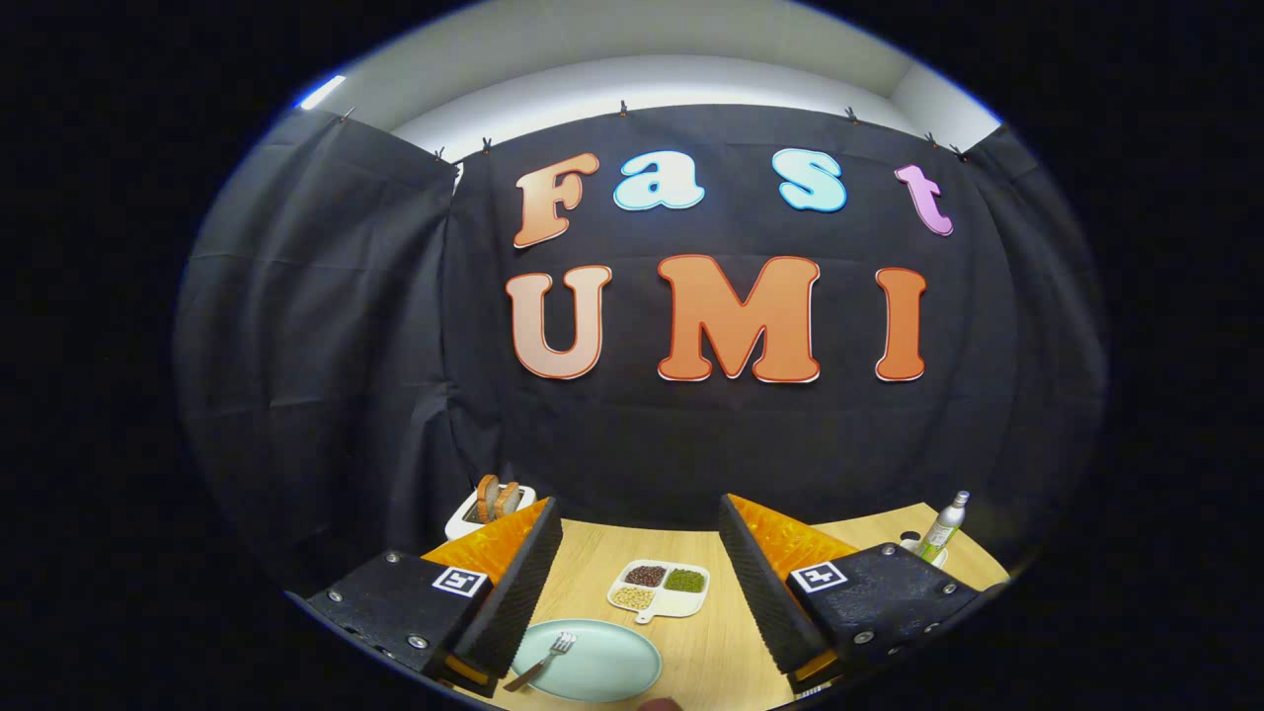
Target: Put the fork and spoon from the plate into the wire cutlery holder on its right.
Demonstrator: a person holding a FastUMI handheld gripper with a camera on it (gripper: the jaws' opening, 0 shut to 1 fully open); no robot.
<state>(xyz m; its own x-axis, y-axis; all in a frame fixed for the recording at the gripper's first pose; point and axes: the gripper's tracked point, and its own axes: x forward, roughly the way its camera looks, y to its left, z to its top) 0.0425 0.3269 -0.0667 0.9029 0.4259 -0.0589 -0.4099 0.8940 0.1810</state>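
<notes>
Both fingers of my gripper point(640, 583) stand wide apart and hold nothing. Between them, low down, I see a pale green plate point(612, 671) on the wooden table point(731, 642). One fork point(543, 662) lies on the plate, close to my left finger. Just past the plate sits a white tray point(659, 590) with four kinds of beans. Farther off I see a toaster point(491, 506) with bread, and a small bottle point(943, 526).

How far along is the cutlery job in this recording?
Nothing looks done: a fork lies on the plate, between the fingers. The gripper is open above the table, holding nothing. I can't make out the spoon or wire holder. Both pieces look left to move.
</notes>
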